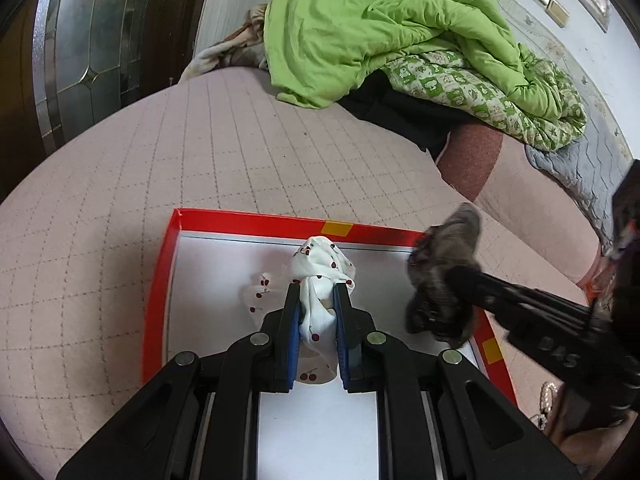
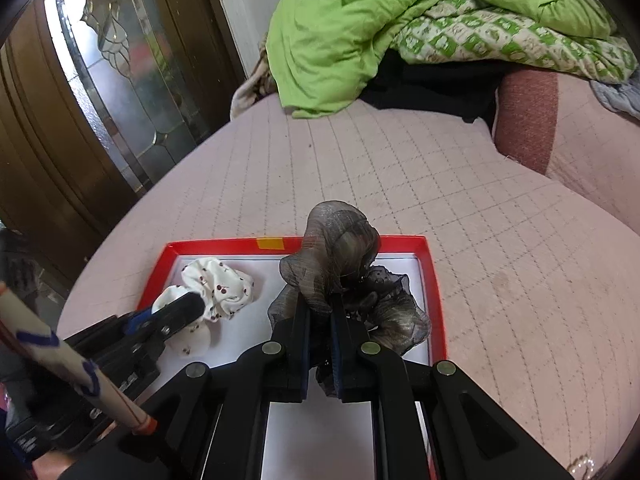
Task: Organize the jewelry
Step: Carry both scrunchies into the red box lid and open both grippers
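A pink quilted bed (image 1: pixel 240 152) carries a green blanket (image 1: pixel 380 28) far behind and a red-rimmed box (image 2: pixel 434 280) in front. Over the box, the left gripper (image 1: pixel 316 300) pinches a cherry-print scrunchie (image 1: pixel 320 268); the right gripper (image 2: pixel 320 312) pinches a grey gauze scrunchie (image 2: pixel 340 248). A pearl piece (image 1: pixel 547 400) lies beside the box.

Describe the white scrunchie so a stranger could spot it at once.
On the pink quilted bedspread sits a shallow red-rimmed box with a white floor. The white fabric scrunchie is over its left half, pinched in the left gripper. Tiny red cherries set it apart from the sheer grey-brown scrunchie beside it.
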The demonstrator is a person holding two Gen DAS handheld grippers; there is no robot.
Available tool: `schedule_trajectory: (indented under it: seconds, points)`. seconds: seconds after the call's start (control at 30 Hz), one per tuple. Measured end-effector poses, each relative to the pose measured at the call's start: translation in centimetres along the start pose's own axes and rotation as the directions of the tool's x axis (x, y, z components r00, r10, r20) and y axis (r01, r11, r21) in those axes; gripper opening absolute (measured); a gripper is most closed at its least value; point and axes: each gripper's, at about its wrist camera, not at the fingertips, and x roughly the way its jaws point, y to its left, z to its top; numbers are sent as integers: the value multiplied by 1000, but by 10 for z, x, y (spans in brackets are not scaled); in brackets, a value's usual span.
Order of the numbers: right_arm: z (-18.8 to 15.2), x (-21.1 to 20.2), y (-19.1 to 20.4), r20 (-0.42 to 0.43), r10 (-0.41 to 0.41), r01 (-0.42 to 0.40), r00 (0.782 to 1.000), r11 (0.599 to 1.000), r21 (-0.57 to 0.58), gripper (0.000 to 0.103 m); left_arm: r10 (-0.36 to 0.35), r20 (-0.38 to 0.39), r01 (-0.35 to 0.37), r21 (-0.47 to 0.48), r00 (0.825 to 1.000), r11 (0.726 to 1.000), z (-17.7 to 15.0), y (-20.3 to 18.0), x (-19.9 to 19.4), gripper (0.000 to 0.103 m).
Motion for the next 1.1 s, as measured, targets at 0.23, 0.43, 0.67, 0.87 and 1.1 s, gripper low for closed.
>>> schedule_trajectory:
  seconds: [0.23, 0.43, 0.67, 0.87, 1.1]
  points:
    - [5, 21, 2, -18, -22, 22, 1000, 1000, 4, 12, 14, -26, -15, -35, 1000, 999, 2, 5, 6, 15]
    - [9, 26, 4, -23, -25, 26, 999, 1000, 11, 14, 18, -25, -20, -53, 1000, 998, 2, 8, 5, 20]
    - [13, 14, 2, 4, -4, 4, 1000, 999, 37, 26, 28, 10, -27, -64, 1000, 998, 4, 10, -5, 35]
    - [18, -4, 4, 41, 26, -28, 999, 999, 40, 26, 24, 57, -21, -59, 998, 998, 8, 5, -16, 36]
    - [16, -39, -5, 94, 57, -64, 994, 996, 69, 26, 18, 96, -13, -52, 995, 999, 11, -1, -27, 36]
